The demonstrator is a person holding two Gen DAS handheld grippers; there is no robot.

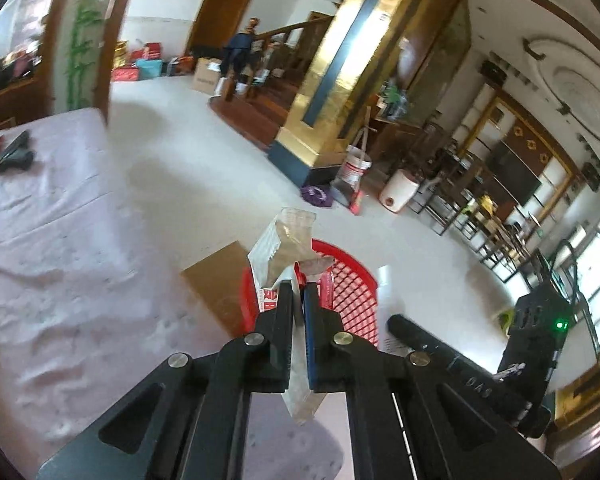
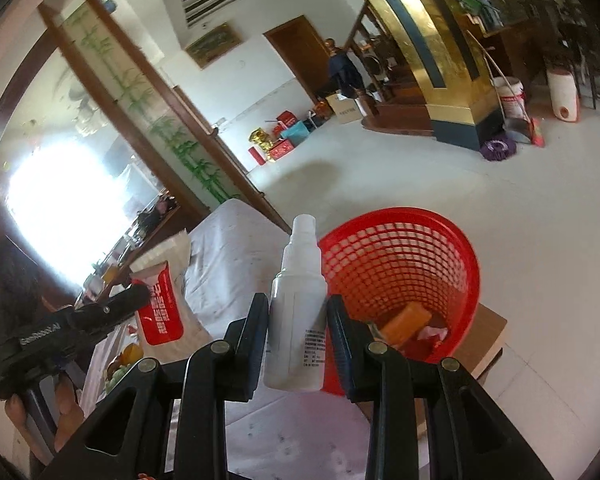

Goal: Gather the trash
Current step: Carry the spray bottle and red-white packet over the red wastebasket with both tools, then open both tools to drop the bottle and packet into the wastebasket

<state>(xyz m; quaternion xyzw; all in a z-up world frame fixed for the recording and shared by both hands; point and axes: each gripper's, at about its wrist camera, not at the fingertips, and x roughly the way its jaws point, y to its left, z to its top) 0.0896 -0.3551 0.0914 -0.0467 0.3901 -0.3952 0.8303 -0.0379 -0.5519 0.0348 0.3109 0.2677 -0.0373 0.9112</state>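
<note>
Both tools [image 1: 298,286] [image 2: 298,304] clamped (angled downward)

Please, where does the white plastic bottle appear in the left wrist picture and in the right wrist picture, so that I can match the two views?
Left wrist view: the white bottle is lower right of centre, beside the basket, held by the right gripper.
Right wrist view: it stands at centre bottom, upright between the gripper's fingers.
Shared landmark: the red basket, on the floor beside the covered table.

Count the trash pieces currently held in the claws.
2. A clear-and-red plastic wrapper pinched in the left claw, and a white spray bottle clamped in the right claw. Both sit near the red basket.
</note>
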